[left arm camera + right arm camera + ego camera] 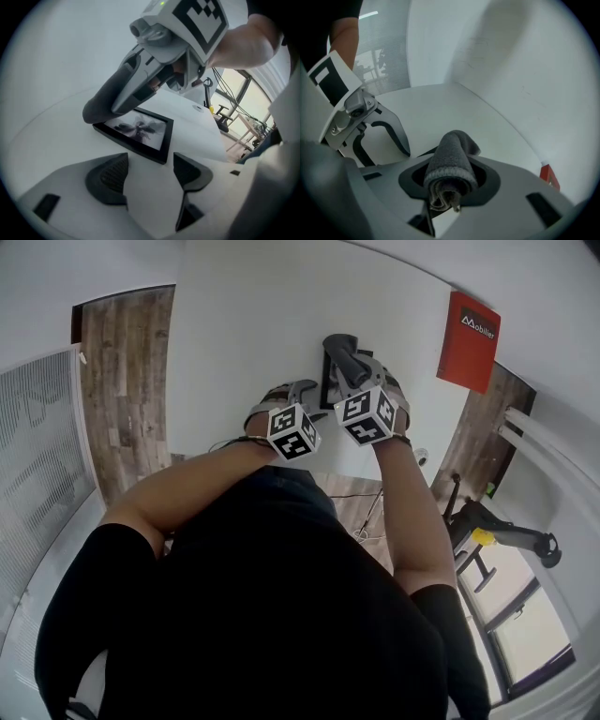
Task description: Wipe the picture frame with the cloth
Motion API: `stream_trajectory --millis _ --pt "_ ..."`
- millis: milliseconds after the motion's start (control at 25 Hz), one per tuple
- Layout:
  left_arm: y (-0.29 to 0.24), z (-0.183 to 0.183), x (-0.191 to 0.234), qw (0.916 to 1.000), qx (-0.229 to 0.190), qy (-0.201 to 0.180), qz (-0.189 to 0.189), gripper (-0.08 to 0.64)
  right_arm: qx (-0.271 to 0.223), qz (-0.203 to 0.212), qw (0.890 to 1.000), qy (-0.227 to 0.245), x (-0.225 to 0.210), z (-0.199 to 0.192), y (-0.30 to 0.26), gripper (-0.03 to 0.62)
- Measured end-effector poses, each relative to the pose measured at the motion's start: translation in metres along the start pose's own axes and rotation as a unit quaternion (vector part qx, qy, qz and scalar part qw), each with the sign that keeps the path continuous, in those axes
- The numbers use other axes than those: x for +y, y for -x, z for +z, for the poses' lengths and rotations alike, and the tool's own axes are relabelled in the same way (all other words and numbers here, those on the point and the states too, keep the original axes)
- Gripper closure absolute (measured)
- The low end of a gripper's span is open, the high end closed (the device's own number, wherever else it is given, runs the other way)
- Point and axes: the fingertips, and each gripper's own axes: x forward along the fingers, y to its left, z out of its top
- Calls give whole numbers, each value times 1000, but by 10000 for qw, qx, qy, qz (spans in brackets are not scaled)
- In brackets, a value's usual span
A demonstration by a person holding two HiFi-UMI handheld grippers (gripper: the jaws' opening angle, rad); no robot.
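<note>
Grey cloth (451, 161) is pinched, rolled, in the right tongs (450, 183), its tip at the far corner of the picture frame (140, 131), which lies flat just ahead of the spread, empty left tongs (150, 176). Best, I think, to steady the near edge and sweep lightly across its face.

The white tabletop (253, 324) carries 1 black picture frame (140, 133) lying flat near its middle. 1 flat red printed item (469, 341) lies at the far right edge, well apart from it.
</note>
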Motion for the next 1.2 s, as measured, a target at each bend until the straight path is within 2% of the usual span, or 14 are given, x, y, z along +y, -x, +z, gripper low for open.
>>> stream_trajectory --millis 160,480,800,1000,1200 --pt "-1 1 4 9996 6 -31 266 285 168 208 9995 162 13 -6 -5 480" --pt "-2 1 5 9989 -21 151 435 278 426 596 9972 -163 44 -24 2 482" --pt "-2 -1 6 9984 -119 171 519 276 666 987 9918 -461 83 -50 22 483" --pt "-2 -1 7 9981 -120 257 543 278 687 978 9915 -507 88 -56 30 482" --pt "0 1 16 9964 -231 438 692 353 482 817 9928 -727 69 -47 42 480"
